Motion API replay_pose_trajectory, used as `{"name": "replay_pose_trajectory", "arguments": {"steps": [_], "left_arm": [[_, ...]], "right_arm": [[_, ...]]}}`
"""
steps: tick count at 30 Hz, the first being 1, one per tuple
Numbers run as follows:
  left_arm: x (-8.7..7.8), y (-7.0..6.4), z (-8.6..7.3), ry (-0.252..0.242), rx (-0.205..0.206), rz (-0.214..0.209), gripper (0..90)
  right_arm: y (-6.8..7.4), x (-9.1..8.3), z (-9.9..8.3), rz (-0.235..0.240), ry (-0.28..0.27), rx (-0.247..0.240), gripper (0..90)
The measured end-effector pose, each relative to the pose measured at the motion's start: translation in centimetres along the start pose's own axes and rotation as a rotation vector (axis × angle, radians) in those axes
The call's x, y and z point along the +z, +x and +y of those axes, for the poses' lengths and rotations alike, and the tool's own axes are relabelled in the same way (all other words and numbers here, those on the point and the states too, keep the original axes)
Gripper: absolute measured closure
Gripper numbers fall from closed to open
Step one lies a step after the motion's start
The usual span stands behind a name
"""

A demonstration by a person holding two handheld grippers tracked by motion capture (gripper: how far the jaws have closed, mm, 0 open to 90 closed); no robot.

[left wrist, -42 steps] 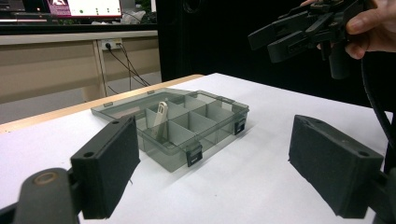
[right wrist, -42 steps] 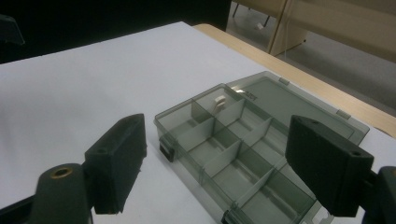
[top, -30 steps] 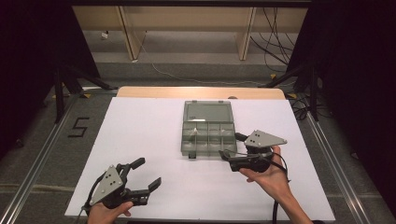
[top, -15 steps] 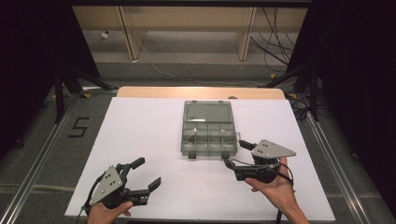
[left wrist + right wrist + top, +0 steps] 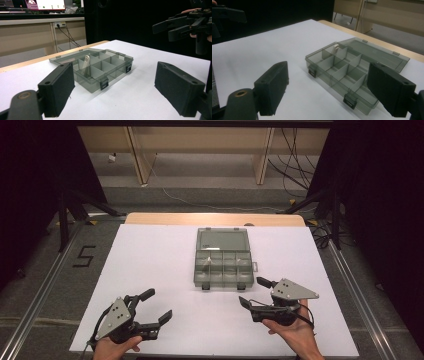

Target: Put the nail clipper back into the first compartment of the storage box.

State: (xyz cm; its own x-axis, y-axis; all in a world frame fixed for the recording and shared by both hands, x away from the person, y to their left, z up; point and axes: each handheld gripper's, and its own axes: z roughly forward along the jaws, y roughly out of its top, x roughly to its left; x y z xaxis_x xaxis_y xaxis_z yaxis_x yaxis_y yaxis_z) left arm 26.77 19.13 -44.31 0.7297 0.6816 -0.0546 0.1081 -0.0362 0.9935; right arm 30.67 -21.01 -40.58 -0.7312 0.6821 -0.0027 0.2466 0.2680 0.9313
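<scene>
Between the wide-parted, empty jaws of both grippers lies only bare table [image 5: 150,260]. Ahead of the right gripper [image 5: 256,293] and left gripper [image 5: 154,306] sits the open compartment box [image 5: 222,268], a white piece [image 5: 86,64] inside; the right gripper seems nearer.

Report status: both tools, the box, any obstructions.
Left tool open, right tool open, both empty above white table. Smoky translucent plastic compartment box lid open, small white piece inside. Nothing blocking.

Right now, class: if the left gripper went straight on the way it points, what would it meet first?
Probably the open compartment box: it lies directly ahead between the left gripper's open jaws, with bare white table before it.
</scene>
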Motion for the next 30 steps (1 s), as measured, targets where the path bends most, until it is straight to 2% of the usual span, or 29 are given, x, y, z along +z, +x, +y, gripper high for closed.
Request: {"name": "replay_pose_trajectory", "arguments": {"steps": [1, 3, 6, 18, 20, 21, 24, 27, 30], "left_arm": [[0.0, 0.0, 0.0, 0.000, 0.000, 0.000, 15.7], [0.0, 0.0, 0.0, -0.003, -0.003, 0.001, 15.7], [0.0, 0.0, 0.0, -0.004, -0.003, 0.003, 15.7], [-0.1, 0.1, 0.1, -0.010, -0.002, 0.001, 15.7], [-0.1, 0.1, 0.1, -0.005, 0.001, 0.002, 15.7], [-0.1, 0.1, 0.1, -0.005, 0.001, 0.003, 15.7], [-0.2, 0.1, 0.1, -0.003, 0.000, 0.002, 15.7], [-0.1, 0.0, 0.1, -0.002, -0.005, 0.000, 15.7], [-0.1, 0.0, 0.1, -0.001, -0.003, -0.003, 15.6]], "right_arm": [[0.0, -0.1, -0.1, -0.008, -0.007, -0.011, 18.6], [0.1, -0.2, -0.3, 0.001, -0.002, 0.005, 18.6], [0.2, -0.3, -0.8, -0.012, -0.009, -0.001, 18.3], [0.8, -1.1, -2.6, -0.008, 0.001, 0.047, 18.1], [0.8, -1.2, -2.7, -0.021, -0.012, 0.024, 18.1], [0.8, -1.3, -2.8, -0.022, 0.001, 0.023, 18.0], [0.9, -1.3, -2.9, -0.021, -0.020, 0.025, 18.0], [1.0, -1.4, -3.0, -0.029, -0.013, 0.006, 17.7], [1.1, -1.6, -3.1, -0.028, -0.009, 0.011, 17.5]]}}
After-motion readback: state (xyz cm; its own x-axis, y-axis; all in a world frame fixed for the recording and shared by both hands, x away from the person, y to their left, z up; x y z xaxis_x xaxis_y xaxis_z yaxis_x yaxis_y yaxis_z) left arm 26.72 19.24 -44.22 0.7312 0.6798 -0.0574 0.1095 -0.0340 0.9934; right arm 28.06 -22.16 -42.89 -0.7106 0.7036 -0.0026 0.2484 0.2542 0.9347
